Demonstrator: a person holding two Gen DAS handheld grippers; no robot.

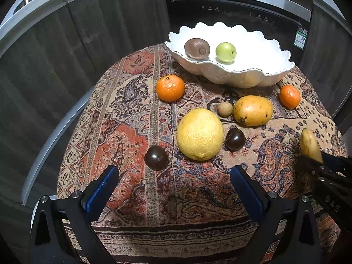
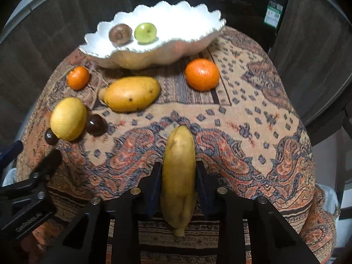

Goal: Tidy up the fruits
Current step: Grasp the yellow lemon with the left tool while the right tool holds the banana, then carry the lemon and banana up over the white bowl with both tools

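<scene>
A white scalloped bowl (image 1: 253, 74) stands at the far side of the table with a kiwi (image 1: 197, 48) and a green apple (image 1: 225, 52) in it. On the patterned cloth lie a grapefruit (image 1: 199, 134), a mango (image 1: 253, 110), two oranges (image 1: 170, 88) (image 1: 289, 96), two dark plums (image 1: 156, 157) (image 1: 235, 139) and a small longan (image 1: 225, 109). My left gripper (image 1: 173, 177) is open and empty, just short of the near plum and grapefruit. My right gripper (image 2: 177, 171) is shut on a banana (image 2: 179, 176), which points toward the bowl (image 2: 140, 59).
The table is small and round, and its edges drop off on all sides. Dark wood cabinets and a black appliance (image 1: 237, 11) stand behind the bowl. The right gripper's body shows at the right edge of the left wrist view (image 1: 330, 176).
</scene>
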